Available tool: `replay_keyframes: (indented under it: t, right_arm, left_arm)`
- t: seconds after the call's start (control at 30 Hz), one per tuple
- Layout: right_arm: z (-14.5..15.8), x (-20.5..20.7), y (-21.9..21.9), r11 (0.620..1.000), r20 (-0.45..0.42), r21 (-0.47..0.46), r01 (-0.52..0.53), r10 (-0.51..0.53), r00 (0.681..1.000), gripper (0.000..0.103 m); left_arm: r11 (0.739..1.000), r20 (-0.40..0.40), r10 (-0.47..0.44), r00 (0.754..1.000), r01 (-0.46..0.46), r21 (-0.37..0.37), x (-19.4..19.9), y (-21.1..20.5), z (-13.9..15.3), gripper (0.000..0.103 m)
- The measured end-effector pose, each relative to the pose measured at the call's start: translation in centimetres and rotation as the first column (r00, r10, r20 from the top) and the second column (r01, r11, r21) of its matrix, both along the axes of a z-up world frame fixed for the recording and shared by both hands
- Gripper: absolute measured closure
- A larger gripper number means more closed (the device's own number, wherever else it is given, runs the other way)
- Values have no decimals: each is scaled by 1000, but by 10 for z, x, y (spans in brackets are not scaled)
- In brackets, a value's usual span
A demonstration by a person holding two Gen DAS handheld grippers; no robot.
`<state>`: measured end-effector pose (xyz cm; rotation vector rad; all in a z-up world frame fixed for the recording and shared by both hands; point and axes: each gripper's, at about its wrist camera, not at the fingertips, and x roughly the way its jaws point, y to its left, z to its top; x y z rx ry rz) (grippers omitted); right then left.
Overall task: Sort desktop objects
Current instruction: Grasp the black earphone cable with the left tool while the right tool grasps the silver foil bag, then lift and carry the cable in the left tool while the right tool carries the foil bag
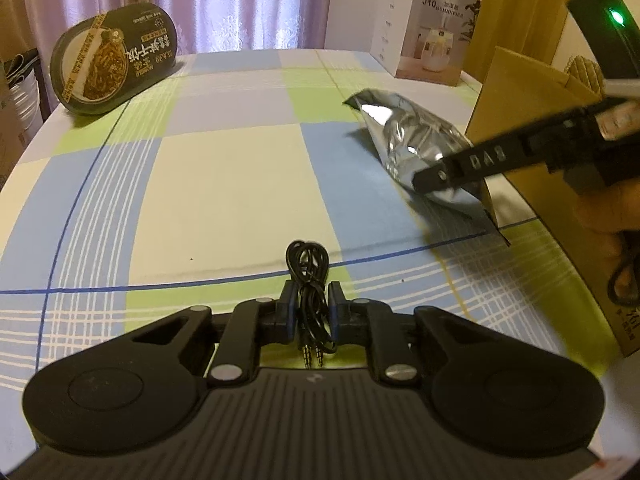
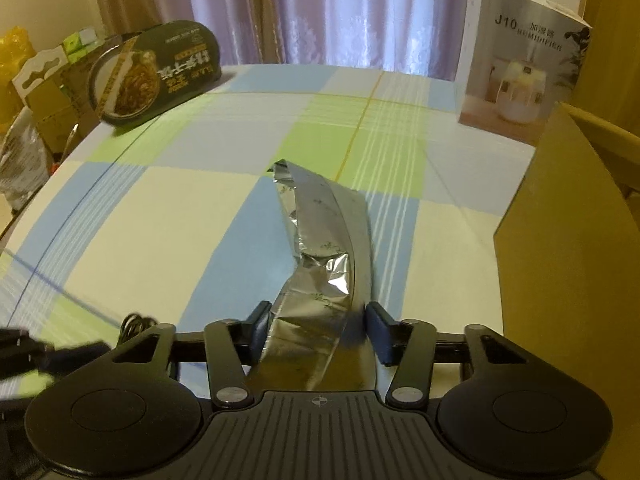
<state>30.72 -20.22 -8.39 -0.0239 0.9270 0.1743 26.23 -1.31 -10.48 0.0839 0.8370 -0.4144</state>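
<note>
Sorting looks to be in mid-course: the left tongs [image 1: 312, 312] are clenched on a coiled black cable [image 1: 308, 276], held just above the near edge of the worktop [image 1: 224, 168]. The right tongs [image 2: 318, 332] straddle a silver pouch [image 2: 320, 264]; whether they pinch it I cannot tell. Judging by this, 2 items are in hand beside the cardboard box [image 2: 568, 264], while the food tub [image 1: 112, 64] and humidifier box [image 1: 428, 36] stand untouched at the far edge.

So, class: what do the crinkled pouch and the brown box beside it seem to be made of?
Silver pouch: looks like metallised foil or plastic film, shiny, with sharp creases and bright glare. Brown box: probably cardboard, matte, flat tan panels with a thin cut edge. The right gripper straddles the pouch.
</note>
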Motion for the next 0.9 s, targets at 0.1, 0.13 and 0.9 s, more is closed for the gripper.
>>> replay_keyframes:
  t: [0.1,0.13,0.9]
  right_arm:
    - [4,-26,5,1000,-2,0,-21,21,1000,60]
    - [5,-37,7,1000,-4,1,-30,30,1000,60]
    - [22,-224,8,994,29,-21,-111,112,993,28]
  left_arm:
    - [1000,-1,0,1000,0,-8,-9,3,7,91]
    - [1000,-3,-2,1000,2,-12,-14,4,10,91]
    - [998,-55,-63,996,64,8,-133,0,2,73]
